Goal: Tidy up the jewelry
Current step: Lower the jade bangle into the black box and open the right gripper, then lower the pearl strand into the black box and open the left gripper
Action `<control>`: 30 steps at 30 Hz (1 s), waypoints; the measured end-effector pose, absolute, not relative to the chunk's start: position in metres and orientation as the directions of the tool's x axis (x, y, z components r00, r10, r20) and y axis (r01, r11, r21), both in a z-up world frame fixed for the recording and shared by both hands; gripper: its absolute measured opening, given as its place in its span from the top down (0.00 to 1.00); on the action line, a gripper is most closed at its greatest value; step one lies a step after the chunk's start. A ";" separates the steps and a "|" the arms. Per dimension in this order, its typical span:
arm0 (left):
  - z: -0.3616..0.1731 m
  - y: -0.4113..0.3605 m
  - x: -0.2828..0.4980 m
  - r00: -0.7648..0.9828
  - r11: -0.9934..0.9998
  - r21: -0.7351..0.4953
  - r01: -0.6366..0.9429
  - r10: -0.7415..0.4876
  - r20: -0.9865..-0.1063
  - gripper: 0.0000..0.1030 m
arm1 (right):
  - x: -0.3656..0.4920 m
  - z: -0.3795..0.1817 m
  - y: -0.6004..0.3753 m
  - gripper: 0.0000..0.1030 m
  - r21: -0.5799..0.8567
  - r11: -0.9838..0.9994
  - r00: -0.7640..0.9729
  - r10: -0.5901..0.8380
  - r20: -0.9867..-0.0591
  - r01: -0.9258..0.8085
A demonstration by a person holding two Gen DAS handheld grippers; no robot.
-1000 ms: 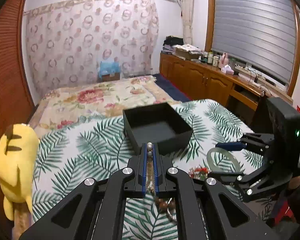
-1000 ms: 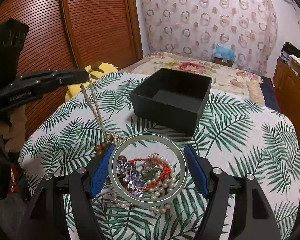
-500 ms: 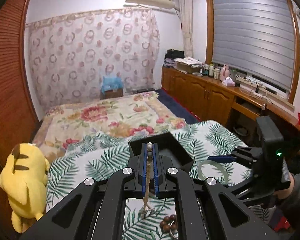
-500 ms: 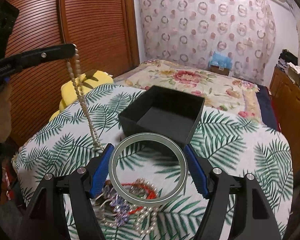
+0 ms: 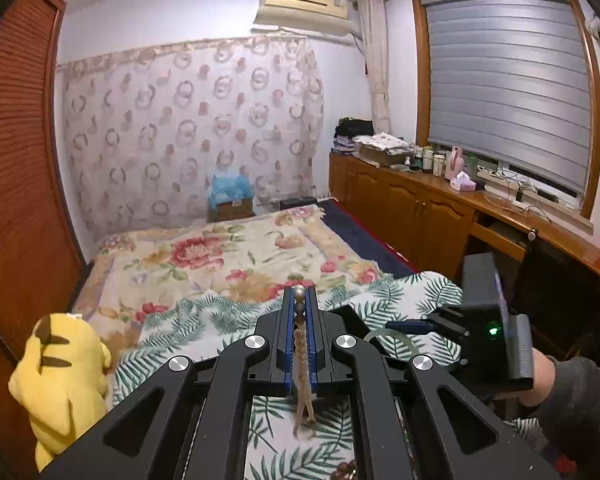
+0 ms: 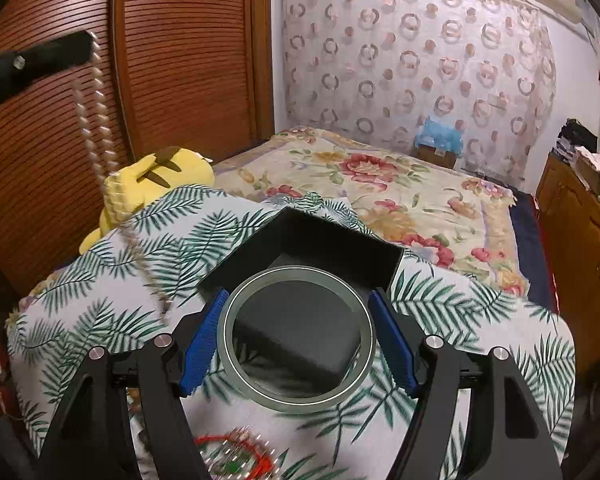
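Observation:
My left gripper point(image 5: 300, 300) is shut on a beaded necklace point(image 5: 303, 360), whose strand hangs down toward the cloth. The right wrist view shows that same necklace point(image 6: 96, 92) dangling from the left gripper point(image 6: 88, 46) at the upper left, its tail trailing on the table. My right gripper point(image 6: 298, 294) is shut on a pale green bangle point(image 6: 300, 404), held flat between the blue pads point(image 6: 198, 344) just above the open black box point(image 6: 312, 236). A jewelry pile point(image 6: 236, 456) with red cord and pearls lies below the right gripper.
The round table point(image 6: 480, 320) wears a palm-leaf cloth. A yellow plush toy point(image 6: 156, 176) sits at its left edge, against the wooden sliding door point(image 6: 180, 60). Behind the table is a floral bed point(image 6: 380, 184); wooden cabinets point(image 5: 420, 208) run along the right.
The left gripper has risen, drawing the necklace up off the pile. The right gripper has carried the bangle forward, from over the pile to over the black box.

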State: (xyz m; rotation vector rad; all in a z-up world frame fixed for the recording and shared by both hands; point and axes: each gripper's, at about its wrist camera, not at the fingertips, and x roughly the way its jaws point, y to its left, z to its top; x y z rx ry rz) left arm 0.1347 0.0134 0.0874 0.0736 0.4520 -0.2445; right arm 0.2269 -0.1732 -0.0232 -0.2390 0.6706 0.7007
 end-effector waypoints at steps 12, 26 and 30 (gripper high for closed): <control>0.102 0.012 0.166 0.878 0.974 0.034 0.224 -0.186 -0.441 0.96 | 0.259 -0.046 -0.146 0.28 0.001 0.737 0.539 0.495 -0.682 -0.676; 0.100 -0.002 0.186 0.876 0.972 0.036 0.234 -0.194 -0.442 0.96 | 0.248 -0.036 -0.187 0.27 0.060 0.758 0.559 0.529 -0.638 -0.649; 0.097 -0.009 0.189 0.874 0.969 0.035 0.246 -0.206 -0.440 0.96 | 0.242 -0.036 -0.204 0.27 0.070 0.764 0.564 0.531 -0.632 -0.641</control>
